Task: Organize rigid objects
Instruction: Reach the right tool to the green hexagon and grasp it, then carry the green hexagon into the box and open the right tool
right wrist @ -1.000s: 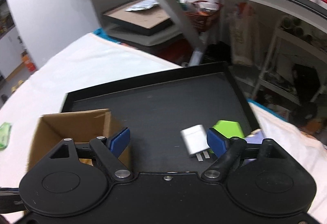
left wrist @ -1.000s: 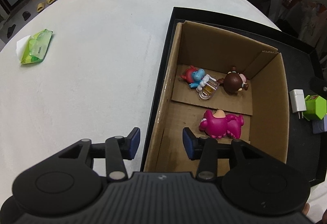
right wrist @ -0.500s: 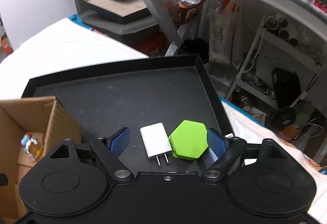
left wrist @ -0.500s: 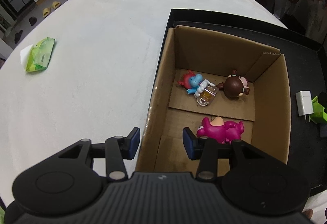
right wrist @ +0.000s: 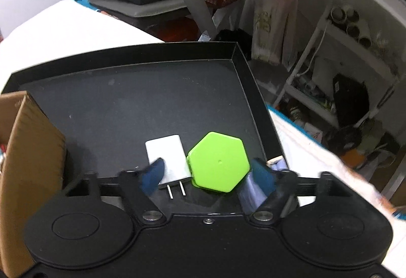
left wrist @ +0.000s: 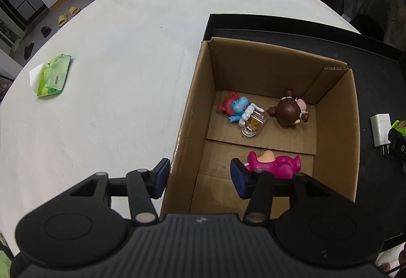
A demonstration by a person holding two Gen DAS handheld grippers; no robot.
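The right gripper [right wrist: 206, 177] is hovering with fingers spread wide around the white charger [right wrist: 168, 158] and green hexagonal box [right wrist: 218, 162], which are lying touching on the black tray [right wrist: 127, 90]. The left gripper [left wrist: 199, 177] is straddling the cardboard box [left wrist: 332, 131] wall, fingers wide apart and holding nothing, beside the pink toy [left wrist: 277, 163].

Even indoor light – fisheye bending at edges – right view motion-blurred.

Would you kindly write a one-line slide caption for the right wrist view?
Open right gripper poised over a white charger and a green hexagonal box on the black tray.
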